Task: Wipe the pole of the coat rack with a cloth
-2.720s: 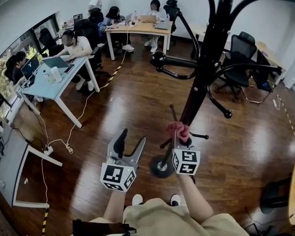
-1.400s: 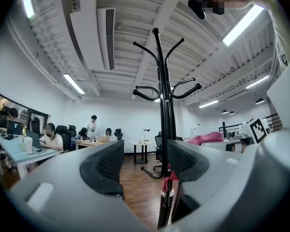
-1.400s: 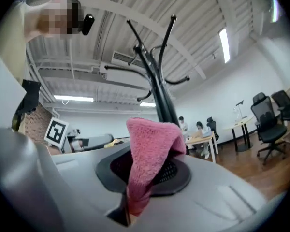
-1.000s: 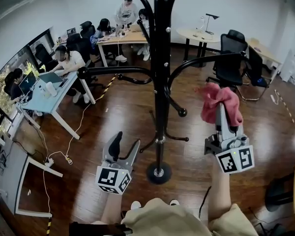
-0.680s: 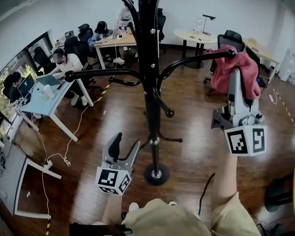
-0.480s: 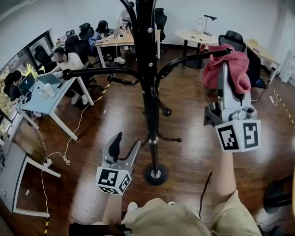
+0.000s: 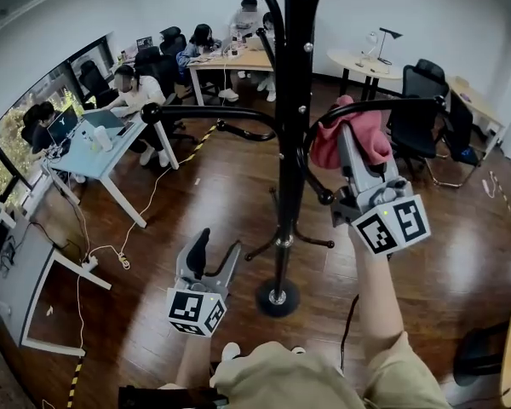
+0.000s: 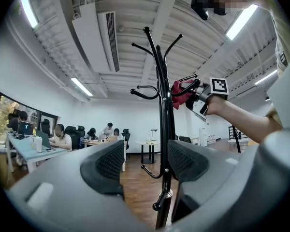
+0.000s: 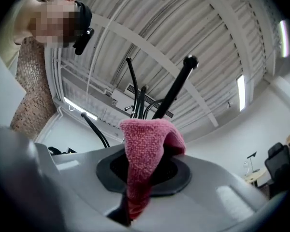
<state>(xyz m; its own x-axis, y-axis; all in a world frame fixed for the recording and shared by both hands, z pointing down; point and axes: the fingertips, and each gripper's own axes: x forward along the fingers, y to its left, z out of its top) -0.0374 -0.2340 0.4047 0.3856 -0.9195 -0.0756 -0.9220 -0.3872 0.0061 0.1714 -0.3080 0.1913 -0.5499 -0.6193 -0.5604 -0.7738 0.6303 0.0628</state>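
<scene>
The black coat rack's pole runs from the top of the head view down to its round base. My right gripper is raised to the right of the pole, shut on a pink cloth. In the left gripper view the pink cloth lies against the pole's right side, below the upper hooks. The right gripper view shows the pink cloth folded between the jaws, with the hook arms above. My left gripper hangs low, left of the pole, open and empty.
Curved hook arms stick out from the pole to the left and right at mid height. Desks with seated people stand at the back left. Office chairs and a round table are at the back right. A wood floor surrounds the base.
My right gripper, with the cloth in it, rose from near the base, swung out to the right, and has now moved back left to the pole. The left gripper stayed low.
</scene>
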